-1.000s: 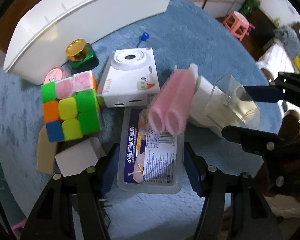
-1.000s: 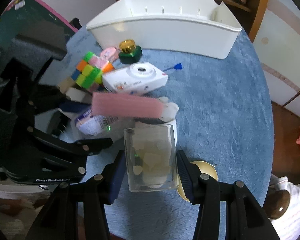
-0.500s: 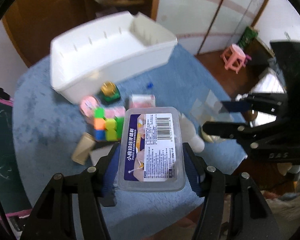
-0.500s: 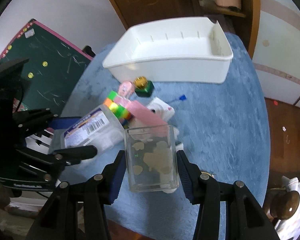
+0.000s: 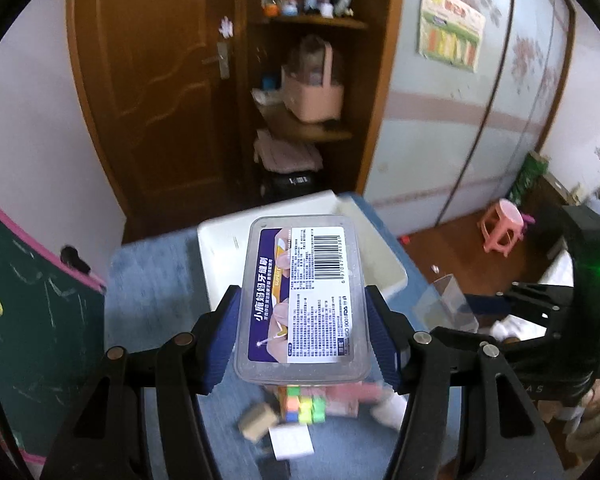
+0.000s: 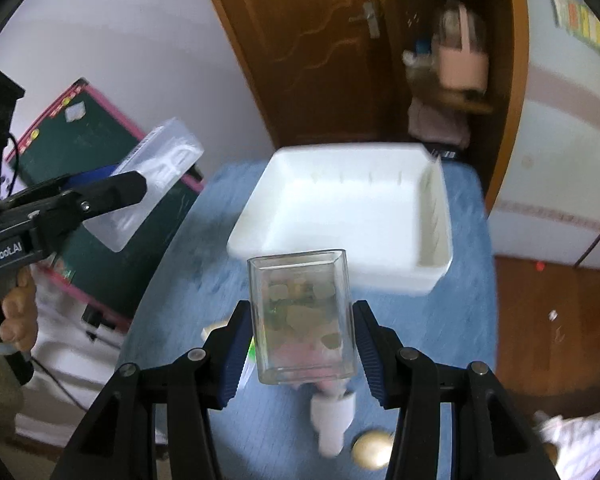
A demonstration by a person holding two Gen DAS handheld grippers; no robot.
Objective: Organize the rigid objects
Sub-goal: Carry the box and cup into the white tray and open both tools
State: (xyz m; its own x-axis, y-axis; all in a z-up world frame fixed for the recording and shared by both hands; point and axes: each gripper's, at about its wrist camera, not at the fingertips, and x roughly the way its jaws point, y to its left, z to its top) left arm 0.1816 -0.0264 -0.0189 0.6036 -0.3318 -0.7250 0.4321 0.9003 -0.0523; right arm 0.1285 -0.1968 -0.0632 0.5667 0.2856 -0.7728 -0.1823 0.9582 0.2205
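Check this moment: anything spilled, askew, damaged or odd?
Nothing stands out. The left gripper holds the labelled plastic box, the right gripper the clear container; the white bin sits upright.

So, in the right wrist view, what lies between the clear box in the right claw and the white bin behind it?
Only bare blue tablecloth shows between the clear box and the white bin; the right wrist view shows it.

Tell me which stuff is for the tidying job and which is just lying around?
For the job: labelled plastic box in left gripper; clear glass container in right gripper; white bin; colourful cube.
Lying about: pink stool; chalkboard; pink basket.
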